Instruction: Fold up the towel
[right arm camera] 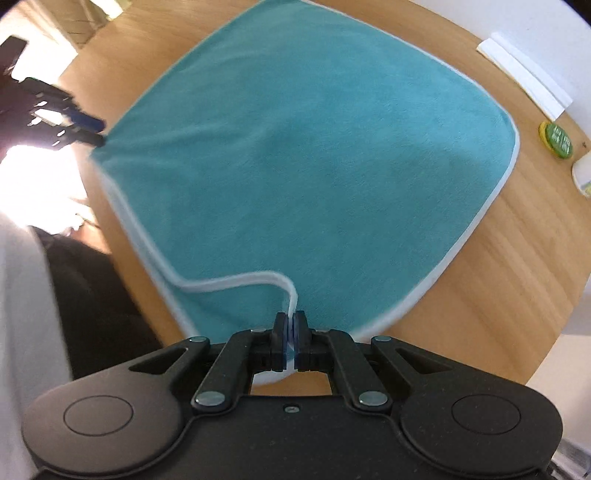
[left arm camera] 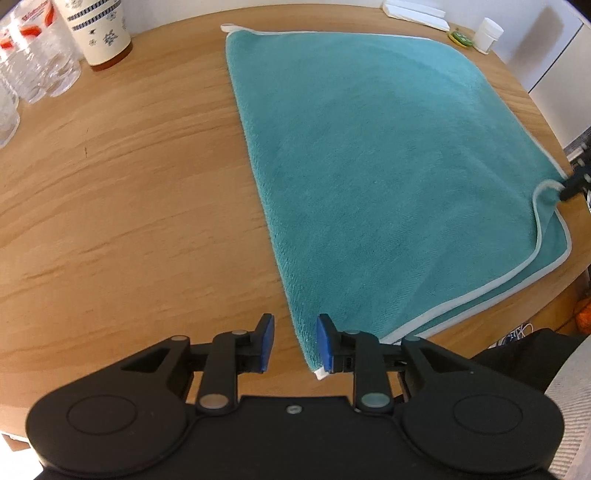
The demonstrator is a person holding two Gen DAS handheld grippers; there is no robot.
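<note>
Towel [left arm camera: 388, 166]: one, teal, already doubled, lies flat on the wooden surface [left arm camera: 129, 184]. Left of it stand several clear bottles [left arm camera: 40, 62] and one patterned cup [left arm camera: 99, 29]. The left gripper [left arm camera: 295, 341] gapes empty at its near-left corner; the right gripper [right arm camera: 290, 332] pinches the upper layer's near-right corner. Next, I judge: left clamps, both carry across.
</note>
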